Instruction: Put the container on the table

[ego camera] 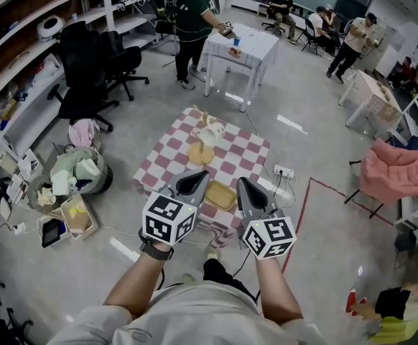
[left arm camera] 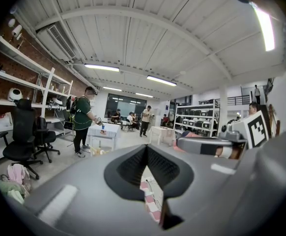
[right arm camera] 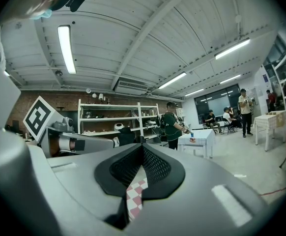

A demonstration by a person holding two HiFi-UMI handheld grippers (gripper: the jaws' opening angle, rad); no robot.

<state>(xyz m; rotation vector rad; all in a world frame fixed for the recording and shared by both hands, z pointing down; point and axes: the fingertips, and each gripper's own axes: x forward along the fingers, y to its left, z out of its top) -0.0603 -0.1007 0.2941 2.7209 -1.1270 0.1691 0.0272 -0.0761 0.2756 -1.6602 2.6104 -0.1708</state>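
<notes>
In the head view a small table with a red-and-white checked cloth (ego camera: 245,153) stands in front of me. A shallow yellow container (ego camera: 220,195) lies on its near edge. Farther back on the cloth are a round wooden plate (ego camera: 200,154) and a white object (ego camera: 210,132). My left gripper (ego camera: 198,177) is held just left of the container and my right gripper (ego camera: 243,186) just right of it. Both are shut with nothing in them. In each gripper view the jaws meet at the tips, left gripper (left arm camera: 146,149) and right gripper (right arm camera: 142,147), with only checked cloth seen past them.
Black office chairs (ego camera: 87,70) and shelving stand at the left. A heap of bags and boxes (ego camera: 72,178) lies on the floor by the table. A person stands at a white table (ego camera: 241,45) behind. There is a power strip (ego camera: 284,171) and red floor tape (ego camera: 299,214) at the right.
</notes>
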